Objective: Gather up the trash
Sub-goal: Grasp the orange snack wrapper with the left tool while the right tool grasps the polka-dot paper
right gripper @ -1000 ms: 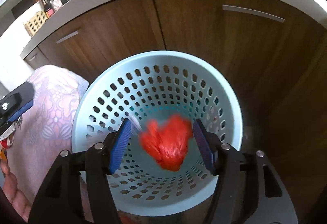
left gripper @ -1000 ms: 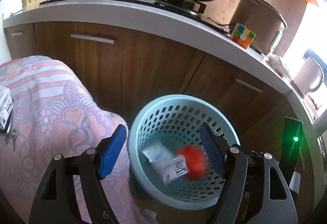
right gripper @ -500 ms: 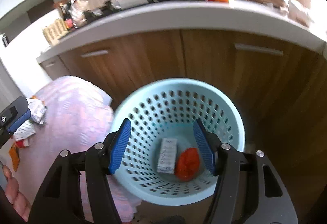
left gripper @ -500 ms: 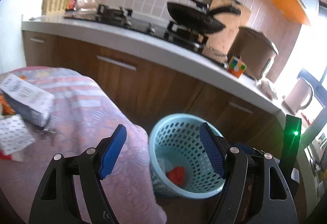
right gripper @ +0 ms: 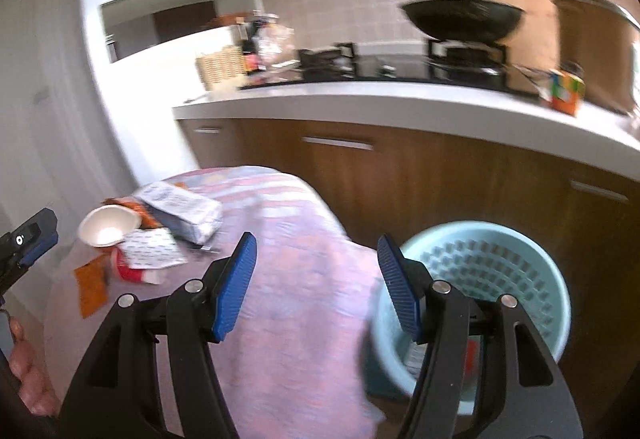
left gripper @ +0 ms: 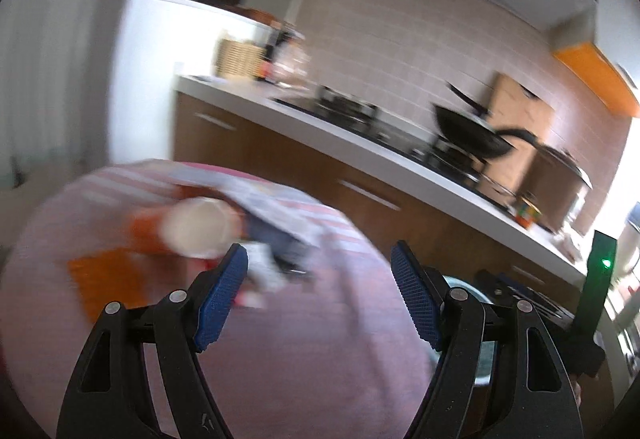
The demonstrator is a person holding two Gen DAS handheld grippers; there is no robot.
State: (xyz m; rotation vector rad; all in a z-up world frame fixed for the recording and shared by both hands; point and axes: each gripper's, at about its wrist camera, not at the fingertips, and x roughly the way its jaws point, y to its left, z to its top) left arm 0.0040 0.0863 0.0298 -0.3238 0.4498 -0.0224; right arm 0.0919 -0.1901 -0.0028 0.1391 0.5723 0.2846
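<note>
Trash lies on the pink-clothed table (right gripper: 280,279): a white paper cup (right gripper: 106,229), a grey-white box (right gripper: 180,211), a white packet (right gripper: 150,249), an orange wrapper (right gripper: 90,287) and a red scrap (right gripper: 132,271). In the blurred left wrist view I see the cup (left gripper: 196,227), box (left gripper: 276,223) and orange wrapper (left gripper: 104,279). My left gripper (left gripper: 320,279) is open and empty, just short of that pile. My right gripper (right gripper: 316,271) is empty, its jaws closing, over the table edge beside the light blue basket (right gripper: 500,267). A red wad (right gripper: 470,355) and a white packet (right gripper: 416,355) lie inside the basket.
A white counter (right gripper: 400,99) over brown cabinets (right gripper: 440,179) runs behind, bearing a black wok (right gripper: 460,19), a stove, a colour cube (right gripper: 566,95), a brown pot and bottles. A hand (right gripper: 24,371) holds the left gripper (right gripper: 28,243) at the left edge.
Both grippers have risen and swung left, away from the basket toward the table's trash pile. The red wad that was between the right fingers now lies in the basket.
</note>
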